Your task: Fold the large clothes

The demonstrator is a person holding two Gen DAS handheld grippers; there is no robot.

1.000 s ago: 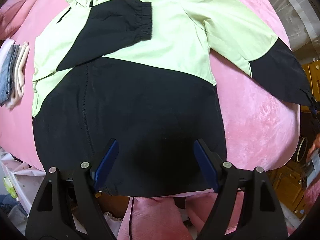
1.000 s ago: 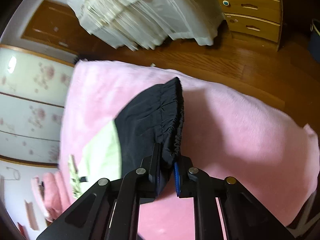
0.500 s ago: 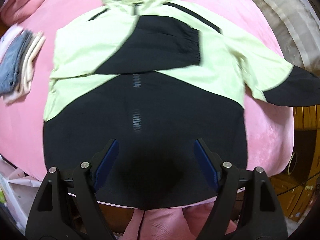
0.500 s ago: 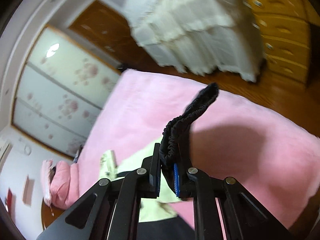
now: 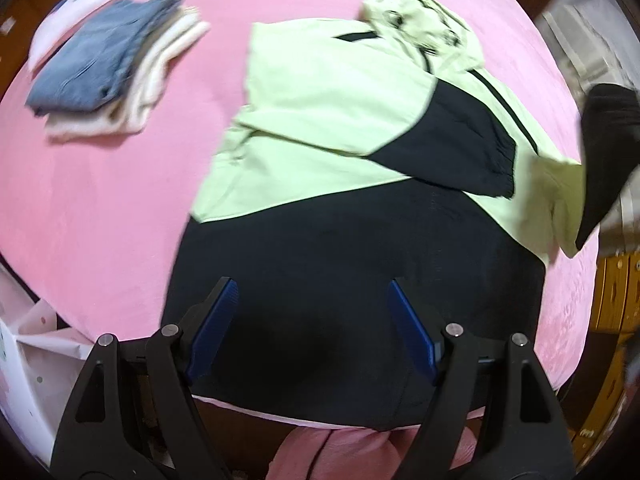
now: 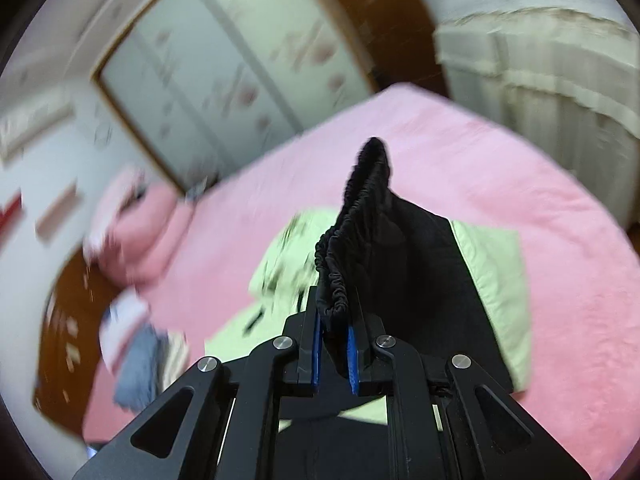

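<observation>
1. Jacket (image 5: 320, 216) lies flat on bed (image 5: 100, 208), hem at near edge, hood (image 5: 420, 28) toward far edge.
2. One sleeve (image 5: 452, 152) folded across jacket's chest.
3. Other sleeve (image 5: 604, 140) lifted off bed at right edge; its cuff (image 6: 348, 248) sits btwn fingers of right gripper (image 6: 334, 352).
4. Stack of folded clothes (image 5: 108, 72) on bed near far-left corner, well apart from jacket.
5. Left gripper (image 5: 312, 332) above jacket's hem, fingers spread, nothing btwn.
6. Pillow (image 6: 136, 236) at bed's far edge.
</observation>
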